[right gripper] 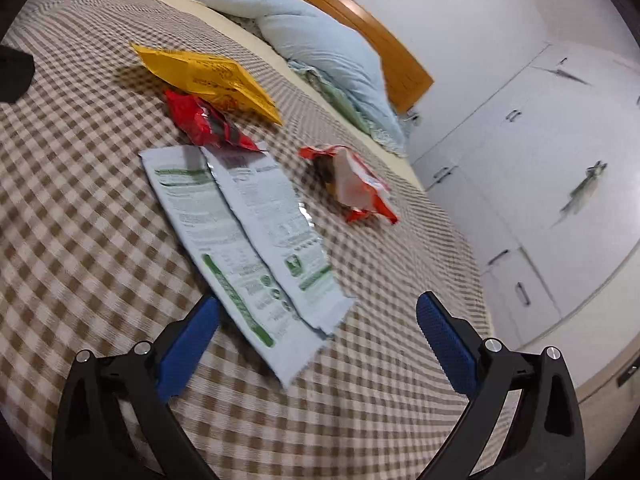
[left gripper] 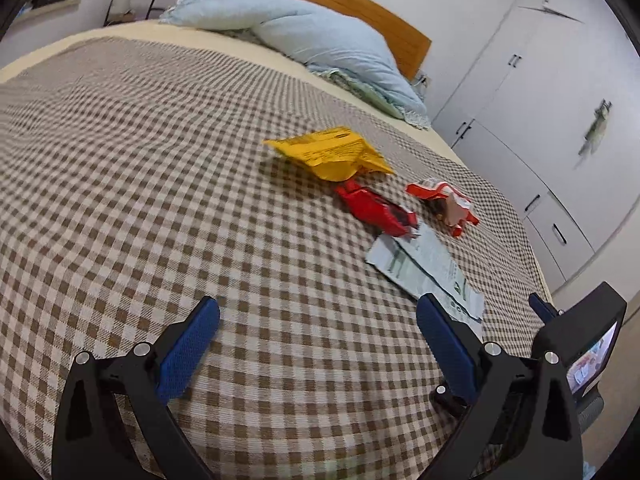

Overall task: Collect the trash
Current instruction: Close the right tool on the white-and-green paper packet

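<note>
Several wrappers lie on a brown checked bedspread (left gripper: 140,168) (right gripper: 80,208). A yellow bag (left gripper: 332,152) (right gripper: 208,76) is farthest, a red wrapper (left gripper: 376,208) (right gripper: 208,124) lies just before it, and an orange-and-white wrapper (left gripper: 444,204) (right gripper: 352,180) sits to the right. A flat white-and-green wrapper (left gripper: 424,268) (right gripper: 244,232) is nearest. My left gripper (left gripper: 318,312) is open over bare bedspread, left of the white wrapper. My right gripper (right gripper: 318,312) is open, with the white wrapper's near end between its fingers' tips; nothing is held. The right gripper's body (left gripper: 576,332) shows at the left view's right edge.
Light blue pillows (left gripper: 320,36) (right gripper: 320,40) rest against a wooden headboard (left gripper: 348,4) (right gripper: 380,36) at the far end. White wardrobe doors (left gripper: 540,120) (right gripper: 540,168) stand beyond the bed's right edge. A dark rack (left gripper: 136,0) stands at the back left.
</note>
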A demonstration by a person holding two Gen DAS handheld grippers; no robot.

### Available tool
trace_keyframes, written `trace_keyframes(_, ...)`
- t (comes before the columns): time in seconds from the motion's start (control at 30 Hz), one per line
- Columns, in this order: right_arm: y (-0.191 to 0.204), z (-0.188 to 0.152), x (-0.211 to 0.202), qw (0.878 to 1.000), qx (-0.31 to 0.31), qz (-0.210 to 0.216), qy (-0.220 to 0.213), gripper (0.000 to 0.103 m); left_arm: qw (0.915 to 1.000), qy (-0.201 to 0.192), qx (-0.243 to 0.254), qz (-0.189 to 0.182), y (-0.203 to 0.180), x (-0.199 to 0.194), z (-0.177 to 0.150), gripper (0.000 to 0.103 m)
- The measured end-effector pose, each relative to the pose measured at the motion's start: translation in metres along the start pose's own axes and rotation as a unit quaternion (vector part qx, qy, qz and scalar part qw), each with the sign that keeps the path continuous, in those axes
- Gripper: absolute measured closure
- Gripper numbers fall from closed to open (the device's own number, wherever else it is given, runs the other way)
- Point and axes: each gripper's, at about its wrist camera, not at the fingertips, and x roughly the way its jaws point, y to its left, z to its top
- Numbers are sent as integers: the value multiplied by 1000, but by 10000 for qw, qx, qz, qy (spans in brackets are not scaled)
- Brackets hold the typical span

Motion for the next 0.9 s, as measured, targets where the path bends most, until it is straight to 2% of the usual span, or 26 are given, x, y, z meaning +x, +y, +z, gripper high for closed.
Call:
trace_keyframes(0.03, 2, 0, 0, 9999, -23, 168, -13, 8, 10000, 24, -69, -6, 3, 0, 0, 8)
trace_keyframes(0.1, 3, 3, 1, 9999, -62, 131, -38, 8, 9998, 57, -183, -10, 8, 2, 1, 8)
trace_keyframes(0.27, 3, 9, 8, 9998, -26, -193, -42, 8, 9998, 65, -213, 2, 11, 5, 2, 8)
trace_keyframes(0.33, 6, 14, 13, 9983, -155, -549, -98, 8, 9996, 73, -268, -31, 12, 6, 4, 8)
trace_keyframes(0.57, 0, 26, 40, 9998, -35, 195, -68, 8, 9991, 61, -397, -117, 14, 8, 11, 8)
trace_keyframes(0.67, -2, 31, 49, 9988, 45, 492, 17, 12, 9991, 72, -403, -150, 15, 7, 12, 8)
trace_keyframes(0.7, -3, 32, 50, 9982, 94, 597, 54, 16, 9990, 68, -409, -169, 15, 6, 13, 8)
trace_keyframes(0.73, -3, 32, 51, 9971, 134, 750, 65, 30, 9990, 66, -412, -185, 15, 5, 13, 8)
trace_keyframes(0.77, -1, 32, 49, 9955, 157, 932, 69, 39, 9989, 61, -414, -200, 16, 5, 14, 8)
trace_keyframes(0.83, 5, 32, 44, 9921, 150, 1243, 107, 71, 9989, 52, -416, -212, 16, 2, 14, 8)
trace_keyframes(0.87, 6, 33, 43, 9895, 196, 1421, 159, 79, 9988, 54, -423, -223, 16, 1, 14, 8)
trace_keyframes(0.9, 8, 33, 41, 9901, 208, 1374, 185, 97, 9988, 54, -430, -233, 16, 1, 14, 8)
